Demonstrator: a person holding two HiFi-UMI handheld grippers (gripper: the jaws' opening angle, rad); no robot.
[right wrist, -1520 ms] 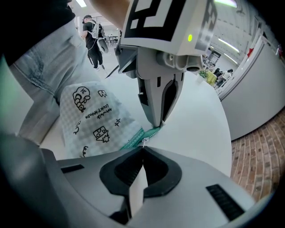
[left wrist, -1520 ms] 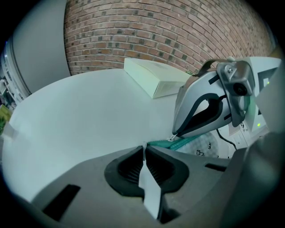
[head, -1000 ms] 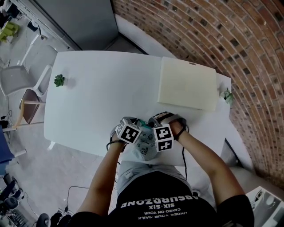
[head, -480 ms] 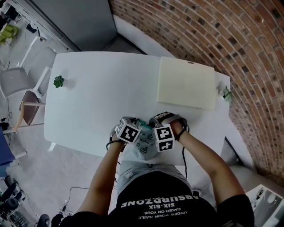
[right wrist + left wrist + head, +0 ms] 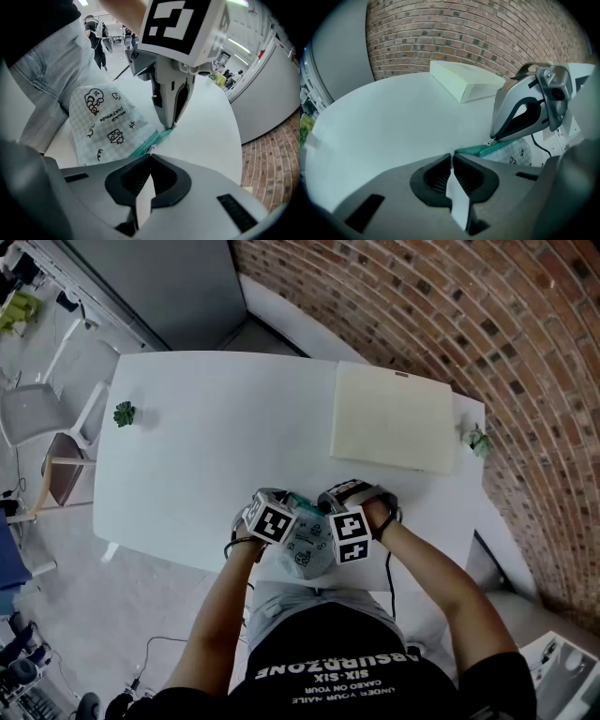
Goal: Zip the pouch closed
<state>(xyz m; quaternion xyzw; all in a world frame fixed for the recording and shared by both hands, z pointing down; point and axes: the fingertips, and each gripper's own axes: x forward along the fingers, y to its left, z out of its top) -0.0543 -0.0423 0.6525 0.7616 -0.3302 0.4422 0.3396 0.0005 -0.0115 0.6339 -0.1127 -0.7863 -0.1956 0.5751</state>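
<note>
A checked pouch with doodle prints and a green zipper band lies at the white table's near edge, partly over it toward the person's lap. In the head view the pouch shows between both marker cubes. My left gripper is shut on the end of the zipper band. My right gripper is shut on the small zipper pull, a short way along the band. Each gripper shows in the other's view: the right gripper and the left gripper both touch the band with their tips.
A flat cream box lies at the table's far right. Small green plants stand at the left edge and the right corner. A chair is left of the table, and a brick wall runs along the right.
The right gripper has edged slightly to the right along the pouch. The left gripper and the pouch have stayed where they were.
</note>
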